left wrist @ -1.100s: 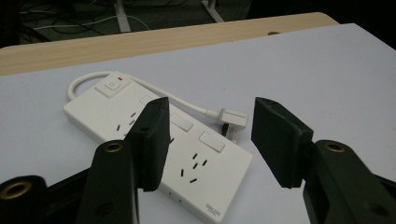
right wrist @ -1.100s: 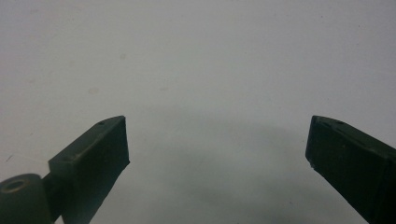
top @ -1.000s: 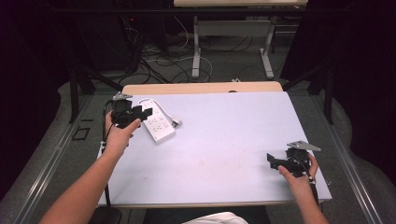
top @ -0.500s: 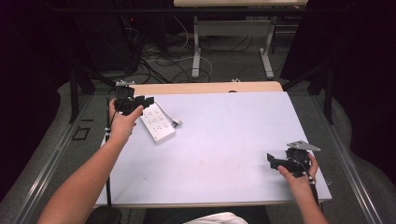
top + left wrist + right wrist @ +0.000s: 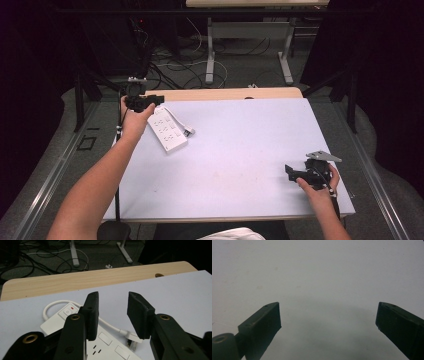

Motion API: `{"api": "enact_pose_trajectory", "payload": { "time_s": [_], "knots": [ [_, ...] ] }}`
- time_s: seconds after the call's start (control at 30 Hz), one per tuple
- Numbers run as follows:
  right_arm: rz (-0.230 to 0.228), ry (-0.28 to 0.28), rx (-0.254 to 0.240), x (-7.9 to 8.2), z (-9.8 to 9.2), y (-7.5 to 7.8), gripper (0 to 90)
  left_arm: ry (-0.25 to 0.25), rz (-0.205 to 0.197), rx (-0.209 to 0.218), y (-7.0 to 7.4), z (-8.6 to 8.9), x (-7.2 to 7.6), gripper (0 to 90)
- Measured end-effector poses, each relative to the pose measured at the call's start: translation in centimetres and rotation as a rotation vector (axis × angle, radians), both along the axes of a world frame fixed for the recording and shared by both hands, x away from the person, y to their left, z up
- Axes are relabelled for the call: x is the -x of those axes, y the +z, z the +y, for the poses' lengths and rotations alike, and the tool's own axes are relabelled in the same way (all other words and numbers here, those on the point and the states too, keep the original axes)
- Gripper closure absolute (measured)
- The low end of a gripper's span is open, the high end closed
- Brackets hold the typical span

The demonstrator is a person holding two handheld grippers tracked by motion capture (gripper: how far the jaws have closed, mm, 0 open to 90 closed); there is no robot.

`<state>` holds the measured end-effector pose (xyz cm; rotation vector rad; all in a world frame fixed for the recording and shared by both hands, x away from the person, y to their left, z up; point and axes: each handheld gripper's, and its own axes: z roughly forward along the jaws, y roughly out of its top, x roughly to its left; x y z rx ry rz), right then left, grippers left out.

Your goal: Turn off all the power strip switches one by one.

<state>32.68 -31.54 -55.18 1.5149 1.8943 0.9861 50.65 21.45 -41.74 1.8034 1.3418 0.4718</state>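
A white power strip (image 5: 167, 131) lies slantwise at the far left of the white table (image 5: 240, 150), its short cable ending in a plug (image 5: 189, 132). My left gripper (image 5: 156, 99) hovers just beyond the strip's far end, near the table's back left corner. In the left gripper view its jaws (image 5: 112, 307) stand partly apart above the power strip (image 5: 62, 317) and the plug (image 5: 131, 340). They have just been closing, with nothing between them. My right gripper (image 5: 291, 172) rests at the near right of the table. Its jaws (image 5: 328, 315) are wide open over bare tabletop.
A strip of bare wood (image 5: 225, 94) runs along the table's far edge. Beyond it are a desk frame's legs (image 5: 210, 55) and loose cables on the floor (image 5: 175, 65). Dark curtains close in on both sides.
My left hand has moved toward the table's far left corner, off the strip's middle, and its jaws have narrowed. The power strip and the right hand have stayed put.
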Motion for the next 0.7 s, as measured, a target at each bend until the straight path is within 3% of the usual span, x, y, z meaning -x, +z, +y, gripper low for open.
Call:
{"api": "enact_pose_trajectory", "payload": {
  "time_s": [0.17, 0.2, 0.3, 0.7],
  "knots": [
    [-0.017, -0.015, -0.007, -0.1, 0.1, -0.1, 5.4, -0.003, 0.024, -0.019, -0.1, -0.4, -1.0, 66.6],
    [-0.01, -0.008, 0.004, 0.0, 0.1, -0.1, 5.4, 0.005, 0.015, -0.022, -0.2, -0.5, -1.3, 67.3],
    [0.001, 0.002, -0.002, 0.0, 0.0, 0.0, 5.4, 0.016, 0.039, -0.05, -0.5, -0.7, -1.9, 69.0],
    [-0.004, 0.008, -0.003, 0.0, 0.2, 0.0, 5.3, 0.054, 0.08, -0.084, -2.6, -0.9, -4.4, 73.0]
  ]
}}
